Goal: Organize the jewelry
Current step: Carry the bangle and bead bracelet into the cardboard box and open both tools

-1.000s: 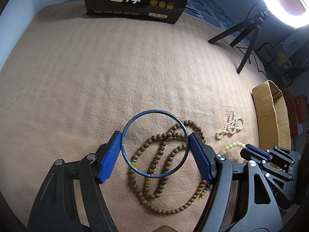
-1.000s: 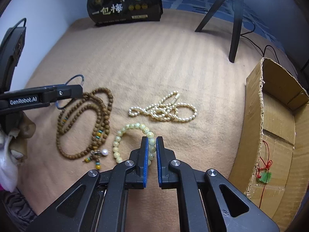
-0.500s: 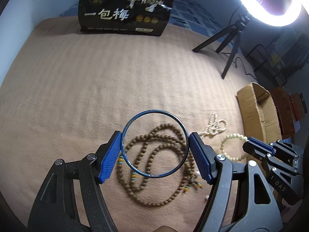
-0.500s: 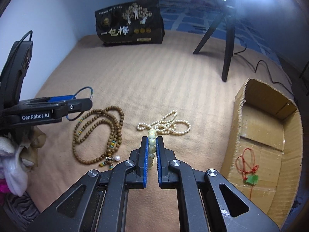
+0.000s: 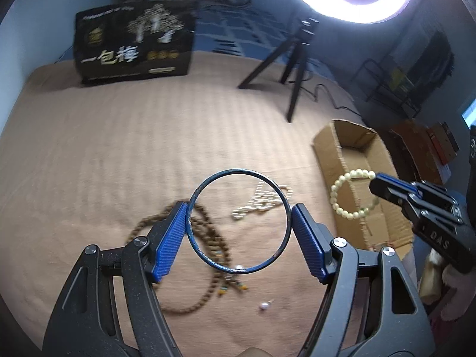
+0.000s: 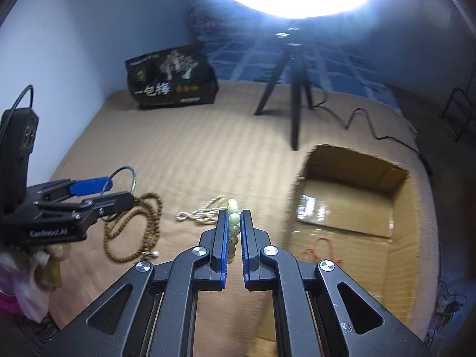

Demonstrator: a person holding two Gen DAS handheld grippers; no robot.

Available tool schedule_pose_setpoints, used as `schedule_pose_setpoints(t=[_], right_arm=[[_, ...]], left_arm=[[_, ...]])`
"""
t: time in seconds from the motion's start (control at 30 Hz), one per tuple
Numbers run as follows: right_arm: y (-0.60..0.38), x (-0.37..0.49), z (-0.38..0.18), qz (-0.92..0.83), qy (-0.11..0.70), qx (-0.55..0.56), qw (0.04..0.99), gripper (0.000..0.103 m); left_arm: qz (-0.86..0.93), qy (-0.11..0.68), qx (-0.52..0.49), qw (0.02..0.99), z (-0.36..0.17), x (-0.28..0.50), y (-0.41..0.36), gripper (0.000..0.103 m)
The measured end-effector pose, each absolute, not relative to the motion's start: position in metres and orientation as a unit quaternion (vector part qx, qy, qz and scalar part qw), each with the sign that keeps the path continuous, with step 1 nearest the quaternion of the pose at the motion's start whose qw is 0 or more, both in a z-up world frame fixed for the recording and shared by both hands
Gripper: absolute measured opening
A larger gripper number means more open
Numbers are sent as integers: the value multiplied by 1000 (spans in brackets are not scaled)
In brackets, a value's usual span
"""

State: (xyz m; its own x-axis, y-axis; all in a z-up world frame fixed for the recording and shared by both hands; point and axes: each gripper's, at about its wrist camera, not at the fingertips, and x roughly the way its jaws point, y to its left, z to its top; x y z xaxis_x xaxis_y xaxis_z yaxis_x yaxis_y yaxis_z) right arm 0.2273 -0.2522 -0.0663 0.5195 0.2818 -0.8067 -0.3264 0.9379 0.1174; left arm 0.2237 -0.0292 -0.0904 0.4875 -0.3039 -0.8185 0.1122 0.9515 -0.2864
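On the left, the left gripper (image 5: 239, 221) holds a thin blue bangle (image 5: 239, 222) clamped across its width between two blue pads, lifted above a tan blanket (image 5: 119, 154). Below it lie a brown wooden bead necklace (image 6: 139, 232), a loose pearl bead (image 5: 264, 306) and a heap of small cream pearls (image 5: 261, 200). Further right, the right gripper (image 6: 234, 238) is clenched on a pale green bead bracelet (image 5: 354, 193), hanging near the edge of an open cardboard box (image 6: 351, 208) that already contains a red cord with a green pendant (image 6: 322, 250). The risks, as I judge them: the bangle is held at only two points and could pivot or spring free; the bracelet, released too early, could hit the box wall and drop outside.
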Motion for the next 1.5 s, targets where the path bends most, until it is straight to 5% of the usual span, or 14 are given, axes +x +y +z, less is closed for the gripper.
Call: schedule_pose_setpoints(t=[1.5], right_arm=[[-395,249,-93,34,484,49,873,6]], left_arm=[[-240,498,3,833,-109,223,-231,73]])
